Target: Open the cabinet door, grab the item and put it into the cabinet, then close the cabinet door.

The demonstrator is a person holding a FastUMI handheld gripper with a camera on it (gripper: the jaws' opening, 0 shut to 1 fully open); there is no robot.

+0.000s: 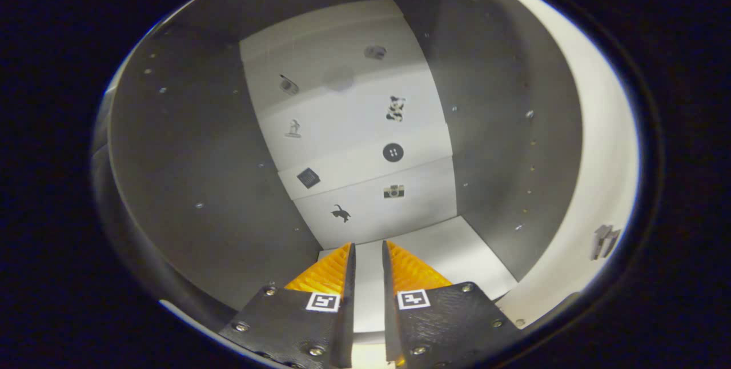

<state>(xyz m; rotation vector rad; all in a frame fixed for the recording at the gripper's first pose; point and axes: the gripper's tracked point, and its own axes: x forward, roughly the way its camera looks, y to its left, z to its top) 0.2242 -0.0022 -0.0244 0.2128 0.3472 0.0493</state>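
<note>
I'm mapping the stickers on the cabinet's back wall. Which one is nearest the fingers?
The cat sticker, lowest on the back wall, just beyond the gripper. The camera sticker sits slightly higher; the rest higher still.

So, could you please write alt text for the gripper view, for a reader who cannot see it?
The gripper points into an open cabinet, its fingers nearly together with only a narrow gap and nothing between them. Beyond them is the pale back wall, dotted with small dark stickers such as a cat and a camera, between grey side walls.
</note>
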